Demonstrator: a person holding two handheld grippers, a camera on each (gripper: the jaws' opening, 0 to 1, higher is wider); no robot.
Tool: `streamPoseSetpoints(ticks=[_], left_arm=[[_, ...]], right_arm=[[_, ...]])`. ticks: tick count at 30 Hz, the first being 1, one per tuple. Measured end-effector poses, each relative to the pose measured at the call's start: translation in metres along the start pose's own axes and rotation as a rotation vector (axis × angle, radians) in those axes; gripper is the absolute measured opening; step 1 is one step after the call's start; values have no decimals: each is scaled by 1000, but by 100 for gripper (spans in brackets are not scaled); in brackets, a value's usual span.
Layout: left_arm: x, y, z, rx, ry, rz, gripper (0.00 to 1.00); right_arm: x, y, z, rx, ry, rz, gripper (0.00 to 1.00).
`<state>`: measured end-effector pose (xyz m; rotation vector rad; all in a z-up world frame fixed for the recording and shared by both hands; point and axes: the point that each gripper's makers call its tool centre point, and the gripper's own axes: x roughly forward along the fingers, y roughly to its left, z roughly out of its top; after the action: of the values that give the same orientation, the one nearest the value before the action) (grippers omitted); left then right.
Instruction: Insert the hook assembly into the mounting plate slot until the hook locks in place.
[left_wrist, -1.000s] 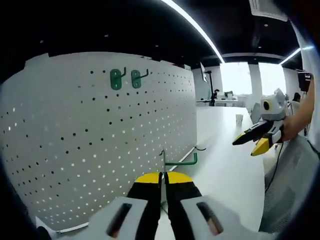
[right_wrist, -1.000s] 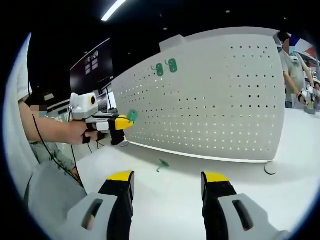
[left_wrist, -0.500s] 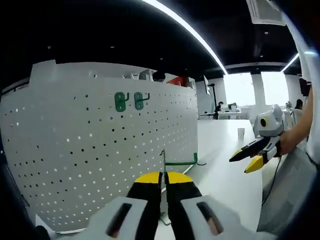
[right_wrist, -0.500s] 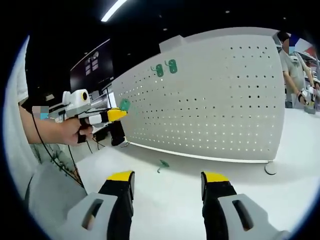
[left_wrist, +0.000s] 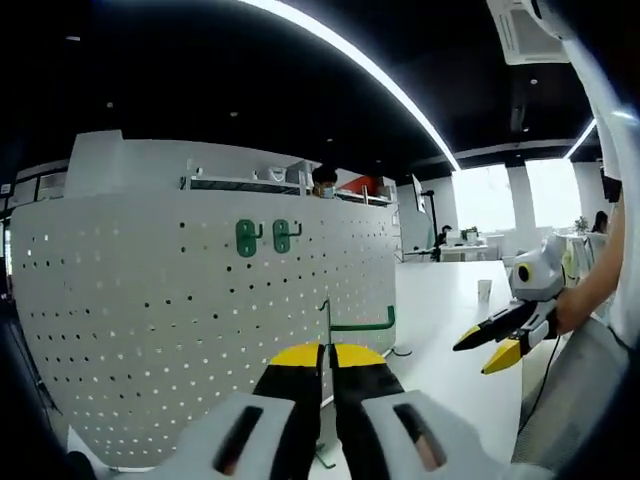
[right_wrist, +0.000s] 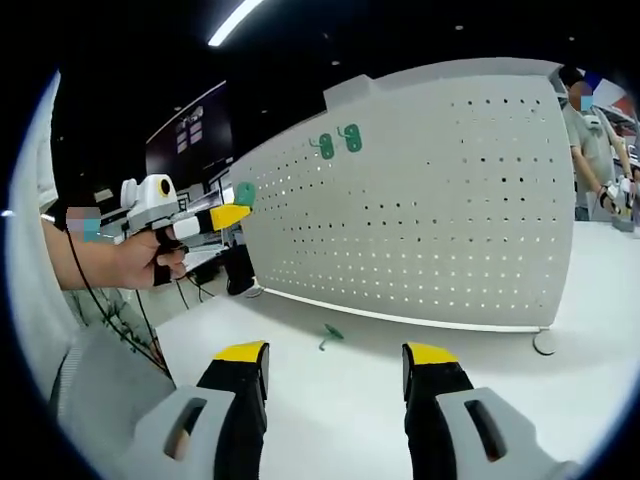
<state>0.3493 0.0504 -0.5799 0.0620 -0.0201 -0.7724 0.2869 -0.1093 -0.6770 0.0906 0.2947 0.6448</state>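
A white pegboard (left_wrist: 180, 320) (right_wrist: 450, 220) stands upright on a white table. Two green hooks (left_wrist: 262, 237) (right_wrist: 337, 142) hang side by side near its top. My left gripper (left_wrist: 325, 360) is shut on a green hook (left_wrist: 355, 324), held in front of the board below the mounted pair. In the right gripper view the left gripper (right_wrist: 235, 212) is at the board's left end with the green piece (right_wrist: 245, 193) at its tip. My right gripper (right_wrist: 333, 362) is open and holds nothing, low over the table. A loose green hook (right_wrist: 329, 336) lies on the table before the board.
The white table (right_wrist: 360, 400) stretches out in front of the board. The board's round foot (right_wrist: 545, 342) rests at the right. A person (right_wrist: 588, 140) stands behind the board's right end. A white cup (left_wrist: 484, 290) sits far off on the table.
My left gripper has risen with the green hook, closer to the level of the mounted pair. My right gripper has stayed open and almost still.
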Motion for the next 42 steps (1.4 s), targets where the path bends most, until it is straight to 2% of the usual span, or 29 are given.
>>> streamPoseSetpoints(ticks=[8, 13, 16, 24, 30, 42], left_arm=[[-5, -2, 14, -13, -54, 16, 2], [-7, 2, 27, -26, -86, 31, 2], [-6, 2, 29, -20, -88, 30, 2], [-3, 0, 25, -15, -69, 20, 2], [-3, 0, 19, -24, -52, 17, 2], [-3, 1, 21, -20, -54, 20, 2]], right_arm=[[-2, 4, 10, -19, -46, 13, 52], [-2, 6, 12, -27, -49, 19, 52], [-2, 5, 12, -28, -50, 18, 52], [-2, 6, 15, -47, -57, 15, 52], [-5, 9, 25, -79, -81, 17, 51], [-5, 15, 49, -113, -121, 32, 51]])
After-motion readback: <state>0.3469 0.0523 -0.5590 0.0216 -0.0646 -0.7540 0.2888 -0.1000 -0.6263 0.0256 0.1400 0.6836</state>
